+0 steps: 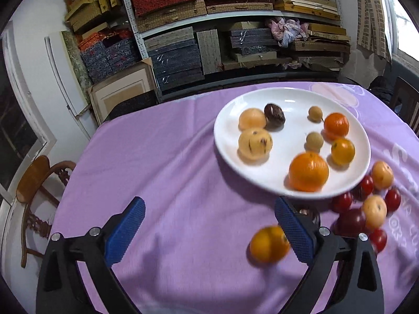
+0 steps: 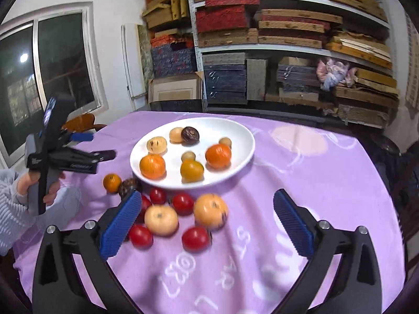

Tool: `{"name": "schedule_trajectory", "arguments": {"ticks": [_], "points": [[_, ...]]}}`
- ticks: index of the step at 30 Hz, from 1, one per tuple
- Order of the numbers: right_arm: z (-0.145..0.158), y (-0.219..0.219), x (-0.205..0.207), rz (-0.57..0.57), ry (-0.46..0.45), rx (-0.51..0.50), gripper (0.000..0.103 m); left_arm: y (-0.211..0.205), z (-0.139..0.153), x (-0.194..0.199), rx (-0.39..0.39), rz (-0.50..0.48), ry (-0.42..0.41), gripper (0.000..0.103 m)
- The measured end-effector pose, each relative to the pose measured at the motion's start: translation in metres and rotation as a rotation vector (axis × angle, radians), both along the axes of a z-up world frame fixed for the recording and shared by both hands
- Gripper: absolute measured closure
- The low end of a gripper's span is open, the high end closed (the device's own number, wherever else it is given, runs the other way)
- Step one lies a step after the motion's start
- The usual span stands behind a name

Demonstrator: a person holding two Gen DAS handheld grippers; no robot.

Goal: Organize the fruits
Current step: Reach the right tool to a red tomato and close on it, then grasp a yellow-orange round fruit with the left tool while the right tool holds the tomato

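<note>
Fruits filled the plate (image 2: 246,141) partly; tomatoes (image 2: 182,203) and others waited on the table (image 2: 327,183). Both tongs, left tongs (image 1: 209,231) and right tongs (image 2: 207,225), gaped empty.

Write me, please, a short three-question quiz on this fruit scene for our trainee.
1. True or false: the right tool holds a tomato.
2. How many fruits lie on the plate? A six, B eight, C ten.
3. Where do the tomatoes lie?

Key: 1 false, it is open and empty. 2 B. 3 On the cloth, beside the plate.
</note>
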State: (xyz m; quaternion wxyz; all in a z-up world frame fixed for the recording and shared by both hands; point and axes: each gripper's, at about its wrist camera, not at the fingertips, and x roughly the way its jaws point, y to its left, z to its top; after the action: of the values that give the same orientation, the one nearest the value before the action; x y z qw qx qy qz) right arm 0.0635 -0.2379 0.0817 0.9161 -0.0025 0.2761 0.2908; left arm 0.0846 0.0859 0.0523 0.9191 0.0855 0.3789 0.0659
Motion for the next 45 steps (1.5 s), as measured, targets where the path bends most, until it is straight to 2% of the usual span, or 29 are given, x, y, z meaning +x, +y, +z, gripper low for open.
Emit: {"name": "schedule_trajectory", "arguments": {"ticks": [4,8,11,14,18,21,25,26,27,29,41,43,44,45], "points": [[-0.017,-0.001,-0.008,0.048,0.070,-0.072,0.004,0.010,-0.024,-0.036,-0.061,0.021,0.021,0.003],[-0.021,0.006,-0.011,0.025,0.022,-0.178,0.004,0.013,-0.045,-0.039,-0.106,0.001,0.134,0.003],[-0.022,0.010,-0.010,0.009,0.023,-0.200,0.004,0.017,-0.049,-0.040,-0.138,0.000,0.151,0.003],[-0.028,0.014,-0.004,0.011,0.060,-0.229,0.004,0.026,-0.052,-0.040,-0.200,0.014,0.161,0.003],[-0.038,0.026,0.005,0.011,0.107,-0.308,0.004,0.027,-0.053,-0.045,-0.195,0.025,0.156,0.003],[-0.039,0.033,0.003,0.039,0.113,-0.304,0.004,0.025,-0.052,-0.043,-0.194,0.028,0.154,0.003],[-0.039,0.032,0.008,0.067,0.153,-0.237,0.006,0.024,-0.051,-0.043,-0.197,0.032,0.154,0.003],[-0.040,0.032,0.010,0.068,0.160,-0.232,0.014,0.024,-0.051,-0.044,-0.197,0.032,0.154,0.003],[-0.041,0.032,0.011,0.069,0.168,-0.230,0.032,0.024,-0.051,-0.043,-0.197,0.032,0.154,0.003],[-0.044,0.033,0.015,0.079,0.197,-0.220,0.047,0.024,-0.051,-0.044,-0.197,0.032,0.154,0.003],[-0.048,0.040,0.023,0.075,0.220,-0.222,0.050,0.024,-0.051,-0.044,-0.197,0.032,0.154,0.003],[-0.049,0.042,0.026,0.078,0.229,-0.221,0.061,0.024,-0.051,-0.043,-0.197,0.032,0.154,0.003],[-0.050,0.042,0.027,0.083,0.240,-0.220,0.072,0.024,-0.051,-0.043,-0.197,0.032,0.154,0.003],[-0.051,0.043,0.028,0.091,0.249,-0.213,0.072,0.024,-0.051,-0.043,-0.197,0.032,0.154,0.003]]}}
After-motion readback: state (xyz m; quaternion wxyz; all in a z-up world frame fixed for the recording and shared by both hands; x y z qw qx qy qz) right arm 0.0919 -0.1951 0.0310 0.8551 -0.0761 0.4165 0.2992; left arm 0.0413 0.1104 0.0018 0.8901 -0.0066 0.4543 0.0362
